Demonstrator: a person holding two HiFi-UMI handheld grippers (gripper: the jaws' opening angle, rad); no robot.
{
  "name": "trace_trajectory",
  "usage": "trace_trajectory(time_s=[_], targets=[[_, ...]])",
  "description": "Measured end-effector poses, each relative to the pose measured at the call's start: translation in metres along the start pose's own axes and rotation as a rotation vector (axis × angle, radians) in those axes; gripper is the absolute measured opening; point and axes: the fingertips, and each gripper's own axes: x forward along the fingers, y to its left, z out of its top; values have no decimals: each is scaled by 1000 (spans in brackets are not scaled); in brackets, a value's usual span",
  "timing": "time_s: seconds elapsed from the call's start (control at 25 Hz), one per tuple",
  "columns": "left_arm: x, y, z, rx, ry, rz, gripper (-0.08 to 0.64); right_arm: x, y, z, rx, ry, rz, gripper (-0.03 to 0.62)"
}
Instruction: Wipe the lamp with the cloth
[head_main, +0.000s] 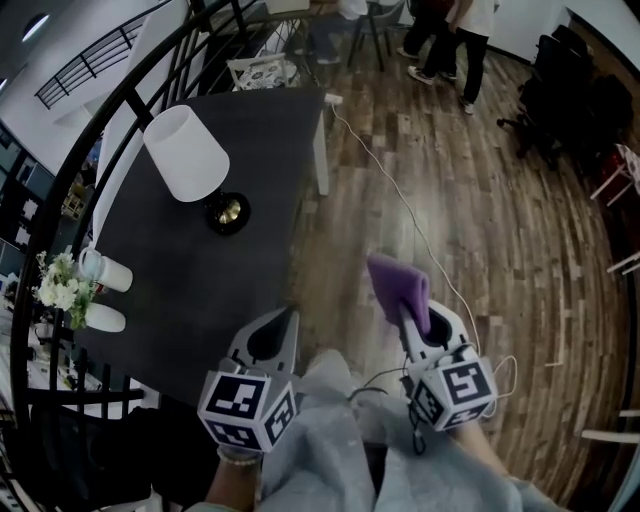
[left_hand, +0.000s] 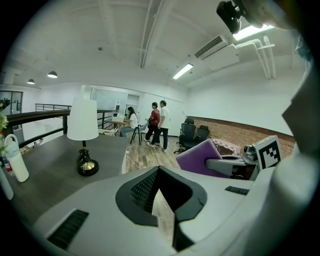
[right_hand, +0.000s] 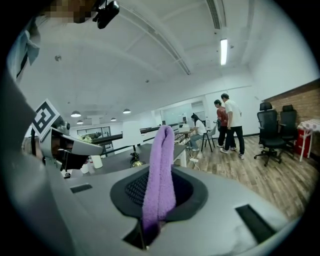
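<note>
The lamp (head_main: 195, 165) was seen upright on the dark table (head_main: 190, 290), its white shade above a small dark and brass base. It was seen again beyond the jaws in the left gripper view (left_hand: 83, 131), and small and far off in the right gripper view (right_hand: 132, 145).

The purple cloth (head_main: 400, 290) was clamped in the right gripper (head_main: 432, 335), whose jaws were closed on its lower end (right_hand: 160, 170), the rest standing up above them. This gripper (right_hand: 150, 220) was held over the wooden floor (head_main: 480, 230), well apart from the lamp.

The left gripper (head_main: 272, 338) was held over the table's near edge. Its jaws (left_hand: 162, 200) were parted by a narrow gap, with nothing gripped between them.

White bottles (head_main: 105, 270) and flowers (head_main: 60, 285) were seen at the table's left edge. A white cable (head_main: 400, 205) was laid across the floor, and people (head_main: 450, 30) were standing at the far end of the room.
</note>
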Motion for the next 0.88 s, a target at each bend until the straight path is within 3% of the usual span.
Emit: trace_trajectory(time_s=[0.44, 0.88], targets=[[73, -6, 21, 30, 9, -74, 2, 33, -50, 10, 0, 13, -52, 51], [180, 31, 70, -3, 21, -96, 2, 133, -98, 49, -14, 38, -29, 51]])
